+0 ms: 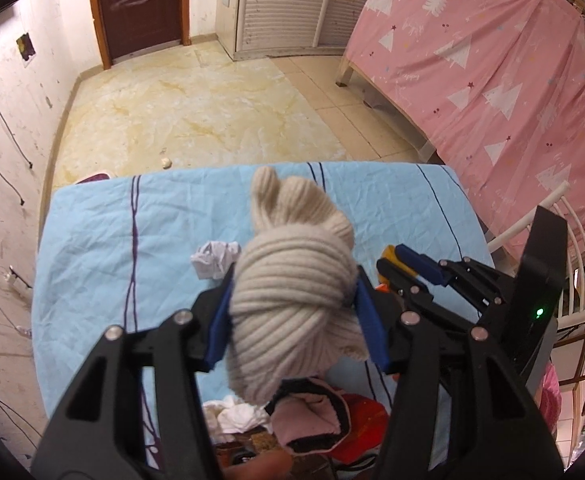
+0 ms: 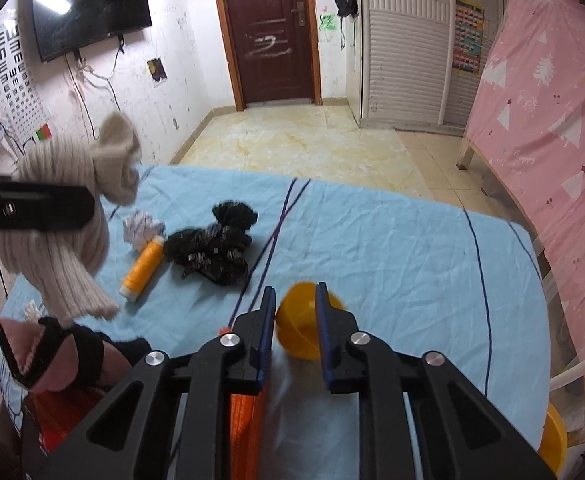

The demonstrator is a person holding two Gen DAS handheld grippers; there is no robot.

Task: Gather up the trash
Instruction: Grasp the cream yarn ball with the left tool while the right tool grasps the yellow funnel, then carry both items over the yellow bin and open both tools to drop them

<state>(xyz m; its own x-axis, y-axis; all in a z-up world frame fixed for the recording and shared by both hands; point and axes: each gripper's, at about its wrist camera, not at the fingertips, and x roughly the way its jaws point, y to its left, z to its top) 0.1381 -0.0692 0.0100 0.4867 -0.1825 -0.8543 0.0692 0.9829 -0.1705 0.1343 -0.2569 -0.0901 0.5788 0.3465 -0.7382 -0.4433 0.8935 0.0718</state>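
Trash here lies on the blue-sheeted bed (image 2: pixel 372 248); the cream knitted garment (image 1: pixel 292 308), biggest of the lot, hangs lifted above the bed, pinched at its bunched middle by the half-open left hand-held gripper (image 1: pixel 292 312), probably so it clears the rest. Nearer the bed's right edge, the right hand-held gripper (image 2: pixel 295 320) has narrowed onto the rim of the yellow cup (image 2: pixel 304 332); the black netting (image 2: pixel 212 252), orange bottle (image 2: pixel 144 264) and crumpled paper (image 2: pixel 142 228) wait mid-bed.

Looking like a home bedroom: pink sheet (image 1: pixel 492 80) hanging over a bed frame, TV (image 2: pixel 90 8) sitting on scuffed wall, wardrobe (image 2: pixel 404 52).
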